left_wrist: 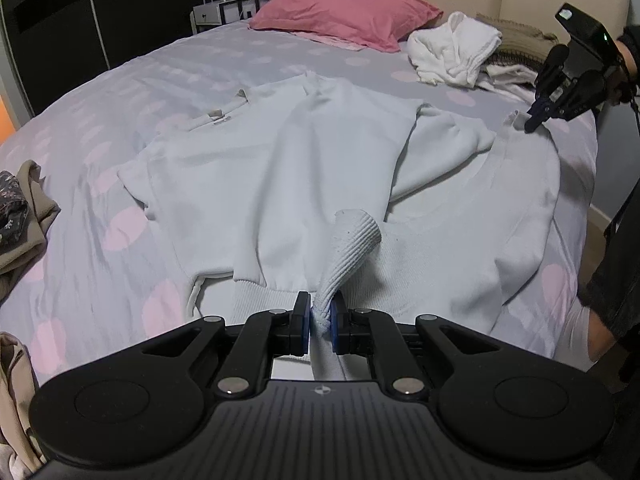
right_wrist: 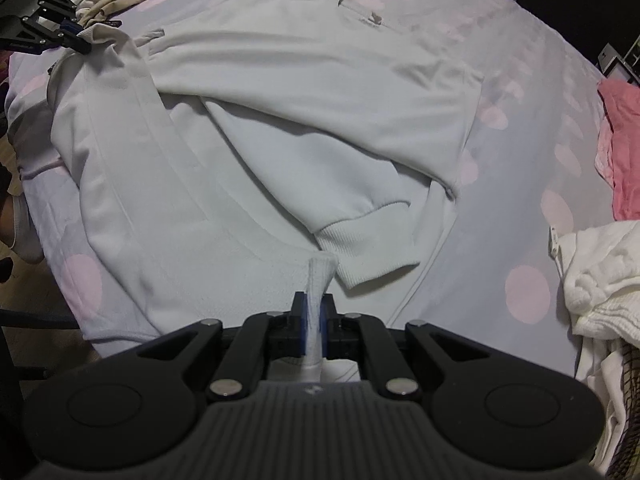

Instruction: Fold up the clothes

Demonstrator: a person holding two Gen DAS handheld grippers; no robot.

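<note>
Bed (left_wrist: 120, 92), white sweatshirt (left_wrist: 280, 168) spread betw tongs, L tongs (left_wrist: 321, 320) & R tongs (right_wrist: 314, 322) both pinching its ribbed edge

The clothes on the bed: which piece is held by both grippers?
The pale sweatshirt spread flat mid-bed: left gripper and right gripper each pinch its ribbed edge. The white bundle by the pink pillow lies untouched.
</note>
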